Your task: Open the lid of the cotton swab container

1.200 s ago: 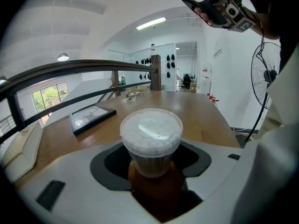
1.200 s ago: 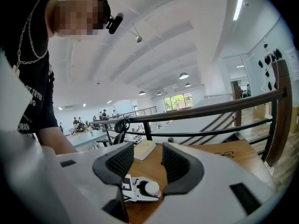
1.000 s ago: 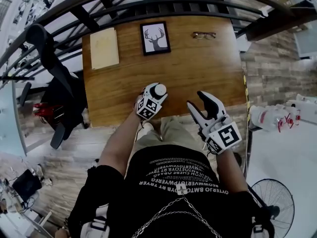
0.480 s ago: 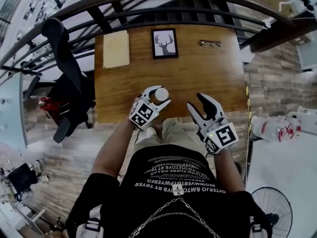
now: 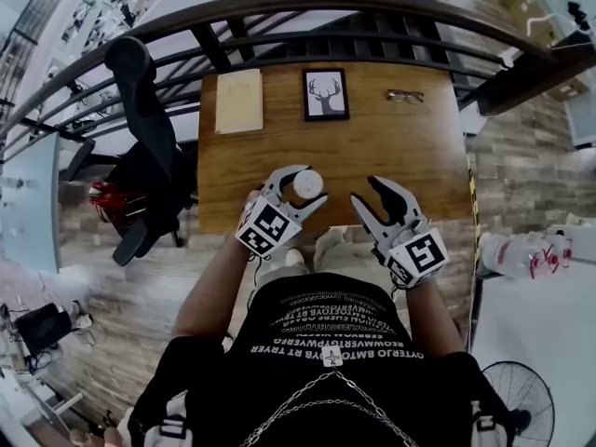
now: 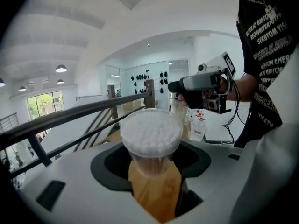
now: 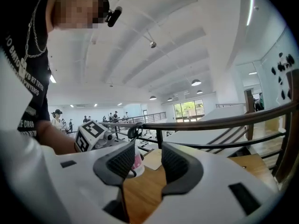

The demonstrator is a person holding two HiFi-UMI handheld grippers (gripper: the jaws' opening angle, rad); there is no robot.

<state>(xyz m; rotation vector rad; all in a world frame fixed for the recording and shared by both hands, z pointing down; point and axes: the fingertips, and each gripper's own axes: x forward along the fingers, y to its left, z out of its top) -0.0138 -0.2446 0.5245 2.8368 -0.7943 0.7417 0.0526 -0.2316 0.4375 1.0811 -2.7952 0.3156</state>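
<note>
- The left claw (image 5: 311,185) has its jaws set wide and closed on the container (image 6: 151,133), one pad on each side of its clear body.
- In the left gripper view the container stands upright dead centre. Its wider round top is packed with white swab tips.
- In the head view the container hangs above the near edge of the worktop (image 5: 410,156), clear of the wood.
- The right claw (image 5: 363,191) is at 3 o'clock of the container, near it but not touching. Its jaws stand partly apart with nothing between them.
- In the right gripper view only worktop and a pale sheet (image 5: 239,101) show through the gap. The container sits at 9 o'clock of the gap, half hidden behind the left pad.
- A pink patch shows on the container's side in that view, and no words on it can be read.
- Each claw carries a cube of black-and-white squares with no lettering.
- The person's black shirt (image 5: 331,333) bears lines of white capitals, upside down in the head view and too small to read surely.
- From the container, a framed deer picture (image 5: 326,94) lies at 12 o'clock, the pale sheet at 11 o'clock and glasses (image 5: 406,95) at 1 o'clock, all well apart from it.
- White bottles with red parts (image 5: 521,252) stand off the worktop at 3 o'clock. Their labels are illegible.
</note>
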